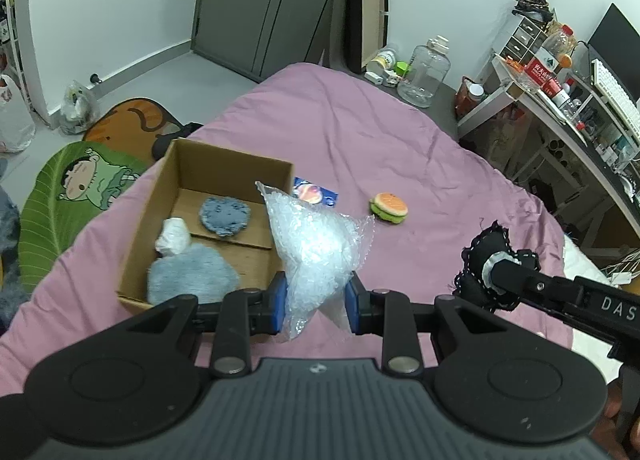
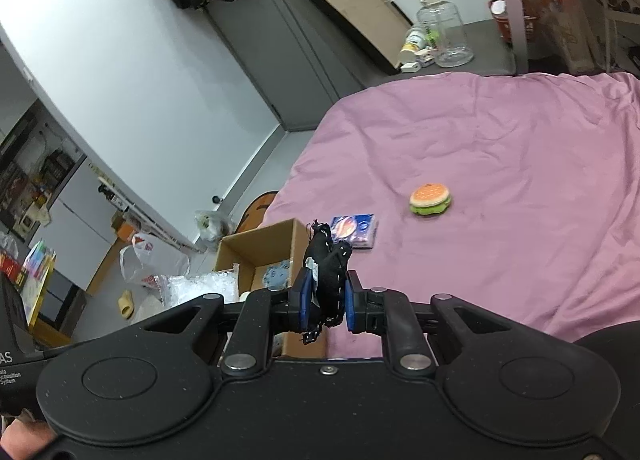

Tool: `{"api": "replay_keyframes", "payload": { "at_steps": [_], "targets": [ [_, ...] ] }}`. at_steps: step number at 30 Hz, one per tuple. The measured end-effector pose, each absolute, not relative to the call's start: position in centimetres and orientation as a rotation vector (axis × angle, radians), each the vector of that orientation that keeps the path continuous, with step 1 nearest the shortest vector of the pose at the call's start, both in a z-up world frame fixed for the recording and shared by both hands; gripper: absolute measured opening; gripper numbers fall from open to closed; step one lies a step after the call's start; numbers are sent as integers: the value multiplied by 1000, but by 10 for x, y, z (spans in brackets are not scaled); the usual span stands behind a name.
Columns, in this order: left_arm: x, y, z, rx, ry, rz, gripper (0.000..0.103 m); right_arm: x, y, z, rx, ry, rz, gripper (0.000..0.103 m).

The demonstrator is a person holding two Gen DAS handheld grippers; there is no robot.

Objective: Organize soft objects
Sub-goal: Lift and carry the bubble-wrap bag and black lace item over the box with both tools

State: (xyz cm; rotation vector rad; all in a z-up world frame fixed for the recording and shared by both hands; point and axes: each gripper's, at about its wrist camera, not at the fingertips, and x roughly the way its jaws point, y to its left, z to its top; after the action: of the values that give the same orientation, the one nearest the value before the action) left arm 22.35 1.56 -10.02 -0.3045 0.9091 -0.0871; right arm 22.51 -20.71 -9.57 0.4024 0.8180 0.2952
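Pink bedsheet (image 1: pixel 360 132) covers the bed; a cardboard box (image 1: pixel 168 196) sits on it near the left edge. Inside the box: a blue denim heart (image 1: pixel 225 216), a fluffy grey-blue toy (image 1: pixel 192 276) and a small white wad (image 1: pixel 174 238).

Left gripper (image 1: pixel 316 300): jaws clenched on a piece of bubble wrap (image 1: pixel 316 240), held up just beside the box's near right corner.

Right gripper (image 2: pixel 327 302): jaws clenched on a black fabric heart (image 2: pixel 328 268) with white stitching, held above the sheet to the right of the box.

On the sheet beyond the box: a blue packet (image 2: pixel 354 231) just behind it, and a plush burger (image 2: pixel 430 199) further right, apart from both.
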Motion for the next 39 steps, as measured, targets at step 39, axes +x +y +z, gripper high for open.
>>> {"api": "replay_keyframes", "payload": {
  "at_steps": [39],
  "targets": [
    [282, 63, -180, -334, 1120, -83, 29, 279, -120, -123, 281, 936, 353, 17]
  ]
}}
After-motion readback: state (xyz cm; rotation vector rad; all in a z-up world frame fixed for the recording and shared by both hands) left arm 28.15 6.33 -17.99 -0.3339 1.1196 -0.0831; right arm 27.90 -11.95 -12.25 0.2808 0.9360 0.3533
